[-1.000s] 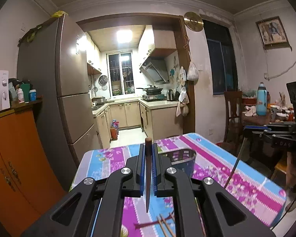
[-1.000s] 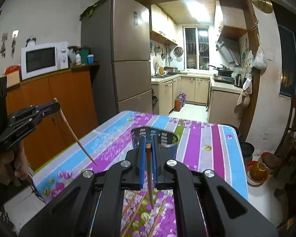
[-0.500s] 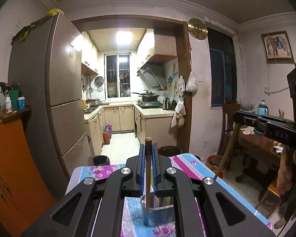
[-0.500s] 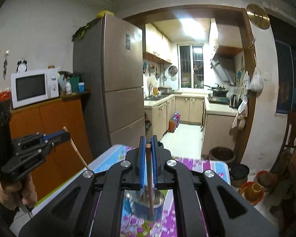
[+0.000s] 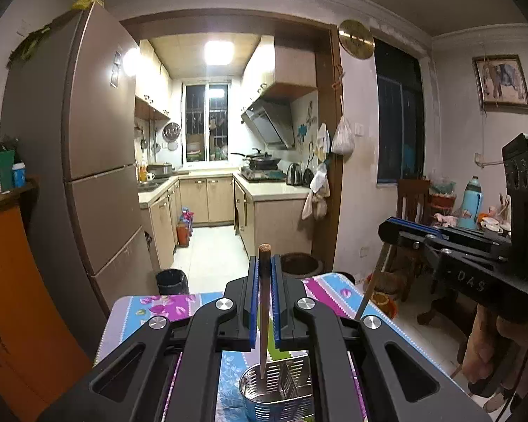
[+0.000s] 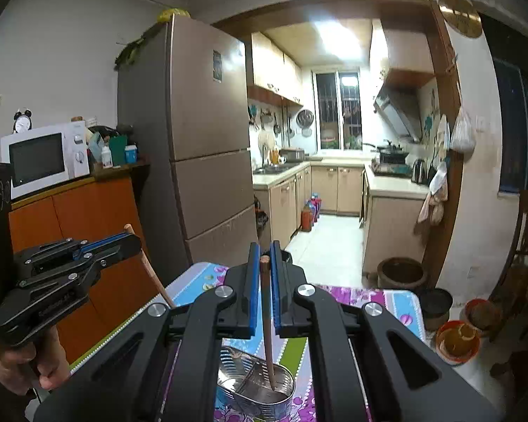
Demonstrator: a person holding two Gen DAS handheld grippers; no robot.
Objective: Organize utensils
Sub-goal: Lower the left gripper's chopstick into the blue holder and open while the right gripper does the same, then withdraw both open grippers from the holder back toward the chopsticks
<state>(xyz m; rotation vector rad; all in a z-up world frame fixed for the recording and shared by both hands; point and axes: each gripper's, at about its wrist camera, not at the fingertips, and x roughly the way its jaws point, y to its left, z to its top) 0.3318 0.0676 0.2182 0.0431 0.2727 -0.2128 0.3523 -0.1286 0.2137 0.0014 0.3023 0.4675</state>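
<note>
Nearest to us, each gripper is clamped on one wooden chopstick. The left gripper (image 5: pixel 264 277) pinches its chopstick (image 5: pixel 264 316) between blue pads, the butt end standing proud above the fingers and the tapered tip hanging over the left compartment of the steel utensil holder (image 5: pixel 278 392). In the right wrist view the right gripper (image 6: pixel 265 277) grips a second chopstick (image 6: pixel 266 320) the same way, and its tip hangs at the holder's (image 6: pixel 257 387) right-hand compartment; whether it is already past the rim we cannot tell.

To do this step well, we judge that each stick should go down close to upright, the tip well inside the rim before the pads let go, so it slides in rather than skating off the metal. With both grippers crowded over one small can, we would lower them one after the other and keep the two sticks apart. If the pair is meant to sit together, one hand needs to shift to the other's compartment first.

The chopsticks are slim, round, reddish-brown wood, thicker at the top and tapering. The holder is thin shiny metal, oval, slotted along its walls, with a divider across the middle. It stands towards the table's (image 5: pixel 148 311) far end, on a glossy floral cloth (image 6: pixel 390 299) striped in purple, blue and green.
</note>
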